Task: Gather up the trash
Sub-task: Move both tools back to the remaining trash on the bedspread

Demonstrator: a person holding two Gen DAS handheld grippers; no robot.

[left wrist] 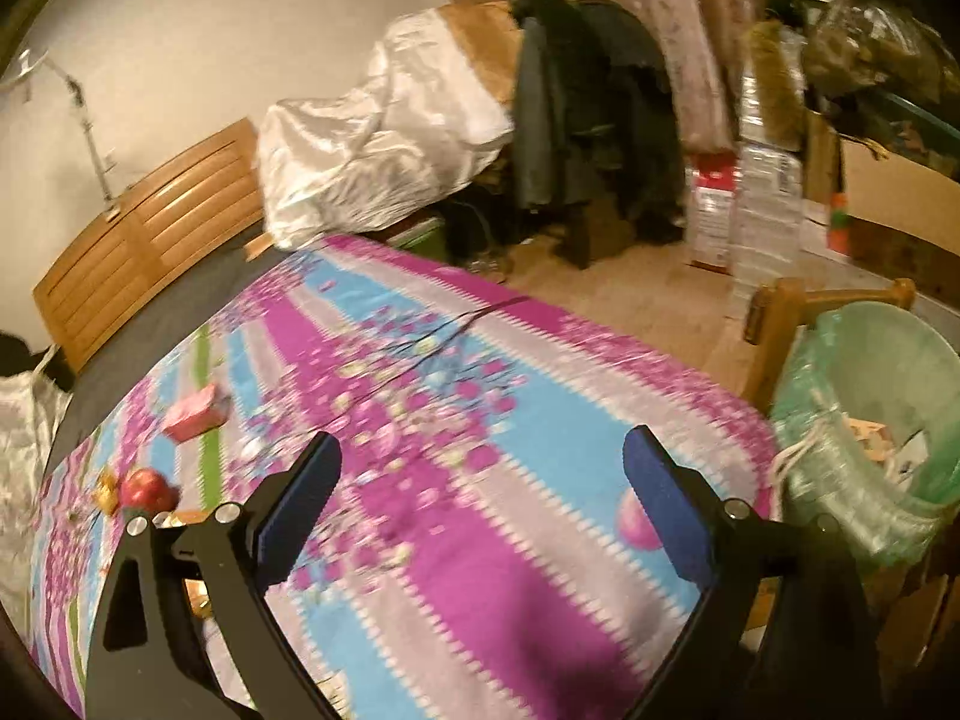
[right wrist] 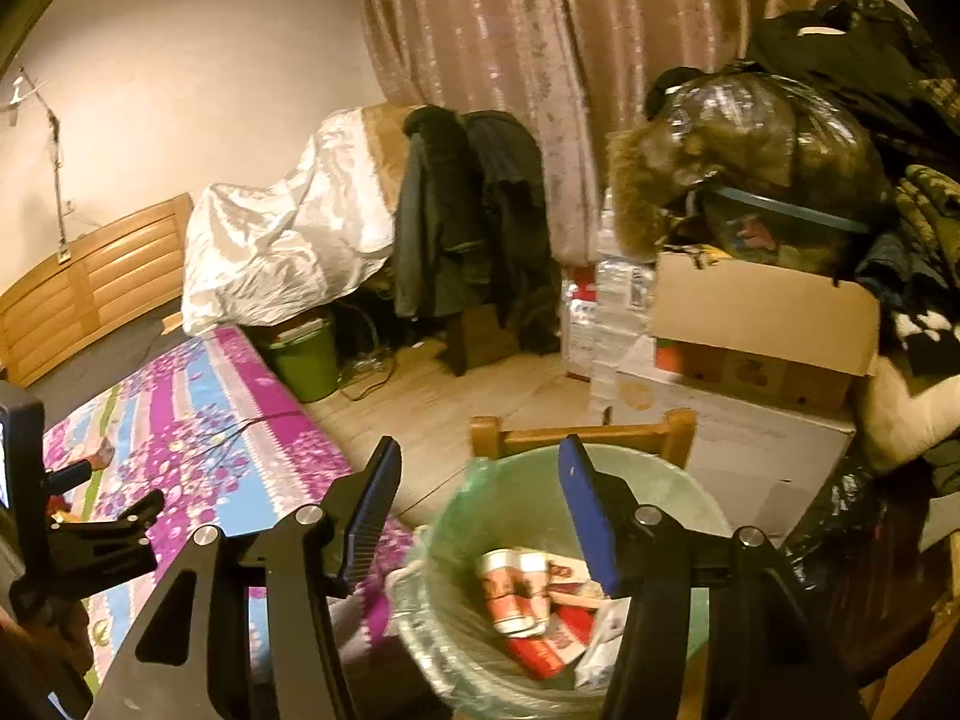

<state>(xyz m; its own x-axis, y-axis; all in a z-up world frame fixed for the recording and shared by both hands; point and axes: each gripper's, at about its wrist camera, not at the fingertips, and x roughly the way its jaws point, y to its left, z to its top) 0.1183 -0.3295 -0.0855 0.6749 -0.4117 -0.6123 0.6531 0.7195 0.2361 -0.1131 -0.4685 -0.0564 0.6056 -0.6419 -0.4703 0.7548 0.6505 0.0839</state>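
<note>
My left gripper (left wrist: 480,468) is open and empty above the flowered bed cover (left wrist: 456,480). On the cover at the left lie a pink packet (left wrist: 195,413), a red apple (left wrist: 147,489) and a small gold wrapper (left wrist: 107,491). My right gripper (right wrist: 477,480) is open and empty, just above the green-lined trash bin (right wrist: 672,483), which holds red and white cartons (right wrist: 519,591). The bin also shows at the right of the left wrist view (left wrist: 900,360). The left gripper's body shows at the far left of the right wrist view (right wrist: 90,534).
A wooden chair (right wrist: 582,435) stands behind the bin. Cardboard boxes (right wrist: 762,324) and bagged clothes (right wrist: 750,150) pile up at the right. A white-covered heap (left wrist: 384,138), hanging jackets (left wrist: 576,102), a green pail (right wrist: 303,354) and a wooden headboard (left wrist: 150,240) are farther back.
</note>
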